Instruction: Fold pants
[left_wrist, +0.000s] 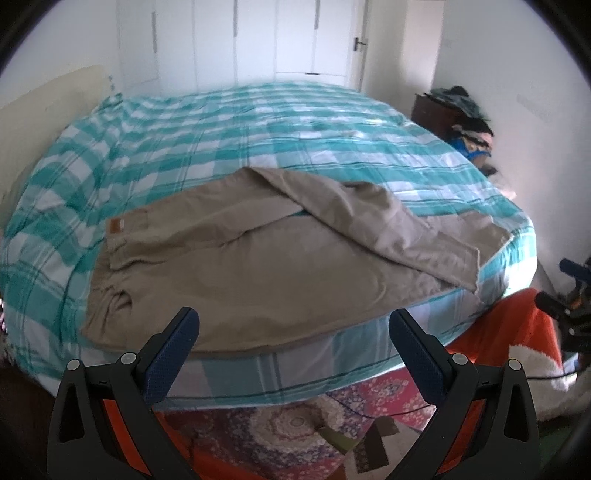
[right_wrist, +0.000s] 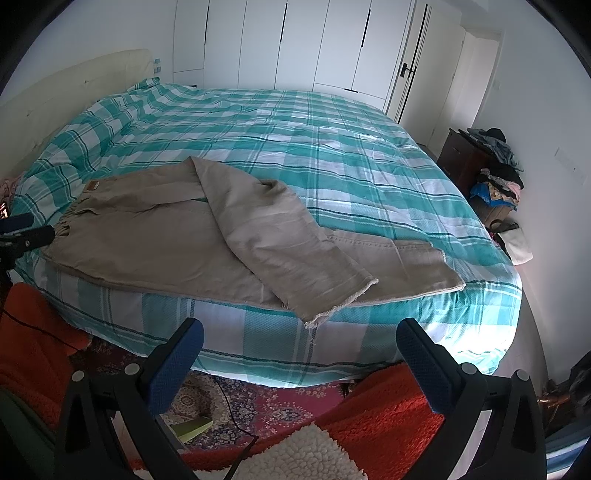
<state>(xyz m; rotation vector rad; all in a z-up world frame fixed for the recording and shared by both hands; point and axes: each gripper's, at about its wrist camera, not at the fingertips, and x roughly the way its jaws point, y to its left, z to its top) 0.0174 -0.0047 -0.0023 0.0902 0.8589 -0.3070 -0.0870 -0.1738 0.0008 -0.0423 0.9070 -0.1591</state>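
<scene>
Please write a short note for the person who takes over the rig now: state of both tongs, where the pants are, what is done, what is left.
Left tongs: open, empty, held off the near bed edge.
Right tongs: open, empty, also off the edge.
Pants: beige, flat on the checked bed cover, along the near edge, waistband at the left.
Done: one leg lies crossed over the other, not aligned.
Left: align the legs, then fold the length.

Nothing readable here tbh. The pants (right_wrist: 155, 240) have a small tan patch (right_wrist: 92, 185) at the waistband, too tiny to make out.
</scene>
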